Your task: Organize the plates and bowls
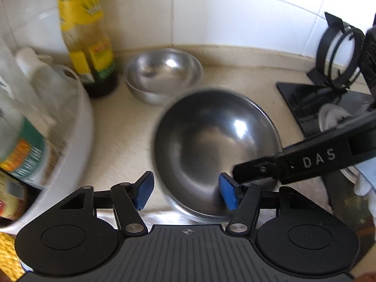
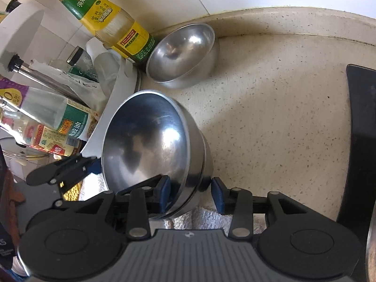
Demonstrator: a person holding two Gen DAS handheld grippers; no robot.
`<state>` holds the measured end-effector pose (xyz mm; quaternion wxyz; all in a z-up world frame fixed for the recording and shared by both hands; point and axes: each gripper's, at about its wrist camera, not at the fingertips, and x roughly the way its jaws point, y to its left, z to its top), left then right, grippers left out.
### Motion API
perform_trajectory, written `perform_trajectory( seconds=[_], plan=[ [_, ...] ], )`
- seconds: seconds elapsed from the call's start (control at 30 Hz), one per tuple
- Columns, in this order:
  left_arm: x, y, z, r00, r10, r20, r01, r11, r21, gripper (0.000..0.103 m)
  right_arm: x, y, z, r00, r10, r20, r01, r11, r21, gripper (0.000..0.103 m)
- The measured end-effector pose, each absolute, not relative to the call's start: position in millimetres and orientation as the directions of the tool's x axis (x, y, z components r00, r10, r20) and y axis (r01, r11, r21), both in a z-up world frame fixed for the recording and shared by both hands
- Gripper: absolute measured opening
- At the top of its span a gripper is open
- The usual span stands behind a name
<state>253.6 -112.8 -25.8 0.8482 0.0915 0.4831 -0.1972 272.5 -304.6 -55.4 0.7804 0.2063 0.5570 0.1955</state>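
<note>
A large steel bowl (image 1: 216,150) (image 2: 145,145) sits nested in a second one on the counter; two rims show in the right wrist view. My left gripper (image 1: 186,191) straddles its near-left rim, one blue pad inside and one outside, with a gap at the outer pad. My right gripper (image 2: 191,195) straddles the opposite rim, its outer pad standing just off the wall. A finger (image 1: 305,162) of the right gripper reaches in from the right. Against the wall sits a stack of smaller steel bowls (image 1: 164,75) (image 2: 183,56).
A tall oil bottle (image 1: 87,35) (image 2: 110,23) stands left of the small bowls. A white tub (image 1: 80,129) (image 2: 117,87) full of bottles crowds the left side. A black hob (image 1: 305,103) (image 2: 359,141) borders the right. A pale cloth (image 2: 206,218) lies under the large bowls.
</note>
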Motion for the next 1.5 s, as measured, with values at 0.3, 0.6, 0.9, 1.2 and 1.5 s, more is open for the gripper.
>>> perform_trajectory(
  seconds=[0.3, 0.6, 0.9, 1.2, 1.5],
  plan=[
    [264, -151, -26, 0.482, -0.269, -0.834, 0.461, 0.887, -0.020, 0.069, 269, -341, -50, 0.406, 0.437, -0.802, -0.051, 0.888, 0.458, 0.042],
    [258, -165, -31, 0.450, -0.311, -0.837, 0.548, 0.837, -0.017, 0.077, 260, -352, -45, 0.369, 0.448, -0.814, -0.040, 0.883, 0.467, 0.042],
    [254, -143, -9, 0.503, -0.299, -0.811, 0.513, 0.858, 0.001, 0.082, 252, -360, -8, 0.419, 0.400, -0.815, -0.098, 0.913, 0.397, 0.043],
    [264, -126, 7, 0.608, -0.227, -0.760, 0.446, 0.890, 0.091, 0.084, 280, -347, 10, 0.466, 0.409, -0.785, -0.148, 0.910, 0.387, 0.050],
    [286, -110, 2, 0.631, -0.186, -0.753, 0.402, 0.909, 0.112, 0.084, 310, -332, 18, 0.478, 0.395, -0.784, -0.192, 0.918, 0.346, 0.051]
  ],
)
